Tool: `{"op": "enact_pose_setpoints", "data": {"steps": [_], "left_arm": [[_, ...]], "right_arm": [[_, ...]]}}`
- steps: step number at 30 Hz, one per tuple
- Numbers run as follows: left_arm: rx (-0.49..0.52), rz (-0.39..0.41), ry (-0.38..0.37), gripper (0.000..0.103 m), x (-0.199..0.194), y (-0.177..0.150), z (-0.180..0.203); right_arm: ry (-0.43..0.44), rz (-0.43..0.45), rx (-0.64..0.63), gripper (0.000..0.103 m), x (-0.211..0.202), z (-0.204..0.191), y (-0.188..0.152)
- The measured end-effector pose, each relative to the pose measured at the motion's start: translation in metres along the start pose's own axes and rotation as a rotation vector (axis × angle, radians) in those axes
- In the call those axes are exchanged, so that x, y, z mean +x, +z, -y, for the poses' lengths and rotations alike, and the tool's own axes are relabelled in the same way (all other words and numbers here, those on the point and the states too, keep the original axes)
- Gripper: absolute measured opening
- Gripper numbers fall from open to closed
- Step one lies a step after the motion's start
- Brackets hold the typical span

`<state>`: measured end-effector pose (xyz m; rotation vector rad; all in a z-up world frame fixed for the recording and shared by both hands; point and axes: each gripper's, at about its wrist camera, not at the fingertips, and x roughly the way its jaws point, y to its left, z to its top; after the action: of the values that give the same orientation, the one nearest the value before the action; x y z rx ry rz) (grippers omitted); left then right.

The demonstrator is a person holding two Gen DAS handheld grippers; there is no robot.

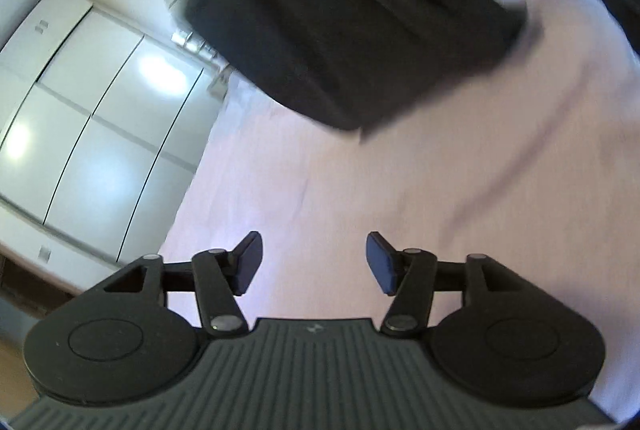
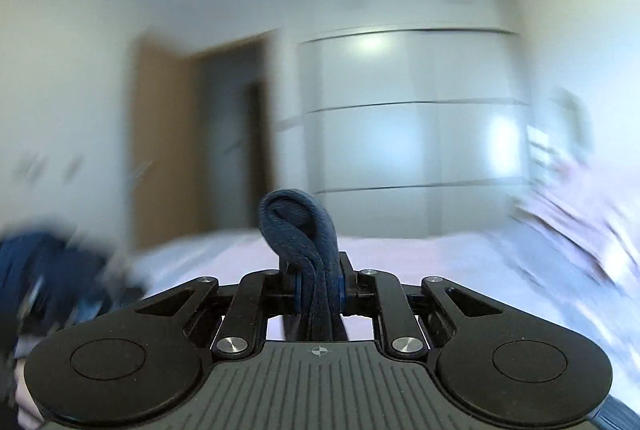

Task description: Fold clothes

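**No legible writing in either view**

No words, brand names, labels or numbers can be read. The only sign is a small crosshair mark moulded on the ribbed dark grey plastic gripper body [image 2: 319,351]; a similar mark in the left wrist view is too faint to read.

white wardrobe [image 1: 100,118] | pink bedsheet [image 1: 360,198] | wooden door [image 2: 164,134]

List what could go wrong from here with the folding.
1. The right gripper pinches only a narrow bunched fold of dark blue fabric; it may slip out.
2. The left gripper is open and empty, so the folded black garment on the bed sheet is unsecured and could be disturbed.
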<state>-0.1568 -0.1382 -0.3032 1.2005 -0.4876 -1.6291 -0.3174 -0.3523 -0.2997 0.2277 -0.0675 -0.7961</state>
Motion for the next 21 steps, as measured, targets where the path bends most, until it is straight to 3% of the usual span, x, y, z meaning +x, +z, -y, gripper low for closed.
{"op": "enact_pose_setpoints", "data": {"steps": [1, 4, 8, 11, 14, 16, 18, 19, 21], "left_arm": [[-0.004, 0.022, -0.011, 0.063, 0.007, 0.015, 0.001], [-0.035, 0.068, -0.077, 0.064, 0.040, 0.059, 0.006], [-0.079, 0.100, -0.181, 0.064, 0.087, 0.106, 0.014], [-0.099, 0.103, -0.241, 0.064, 0.116, 0.128, 0.020], [-0.103, 0.091, -0.263, 0.064, 0.147, 0.137, 0.023], [-0.114, 0.072, -0.287, 0.064, 0.160, 0.138, 0.025], [-0.114, 0.068, -0.298, 0.064, 0.170, 0.143, 0.027], [-0.112, 0.068, -0.296, 0.064, 0.174, 0.145, 0.027], [-0.114, 0.068, -0.293, 0.064, 0.180, 0.150, 0.025]], "right_arm": [[-0.044, -0.011, 0.095, 0.014, -0.009, 0.043, -0.006], [-0.179, -0.089, 0.372, 0.014, -0.047, 0.164, -0.040], [-0.233, -0.232, 0.717, 0.022, -0.083, 0.260, -0.110], [-0.188, -0.180, 0.775, 0.028, -0.112, 0.273, -0.116], [-0.163, -0.136, 0.834, 0.039, -0.118, 0.276, -0.110], [-0.170, -0.139, 0.820, 0.039, -0.114, 0.274, -0.101], [-0.209, -0.188, 0.760, 0.036, -0.101, 0.270, -0.088], [-0.219, -0.198, 0.735, 0.018, -0.093, 0.266, -0.087], [-0.181, -0.202, 0.708, 0.016, -0.088, 0.277, -0.078]]}}
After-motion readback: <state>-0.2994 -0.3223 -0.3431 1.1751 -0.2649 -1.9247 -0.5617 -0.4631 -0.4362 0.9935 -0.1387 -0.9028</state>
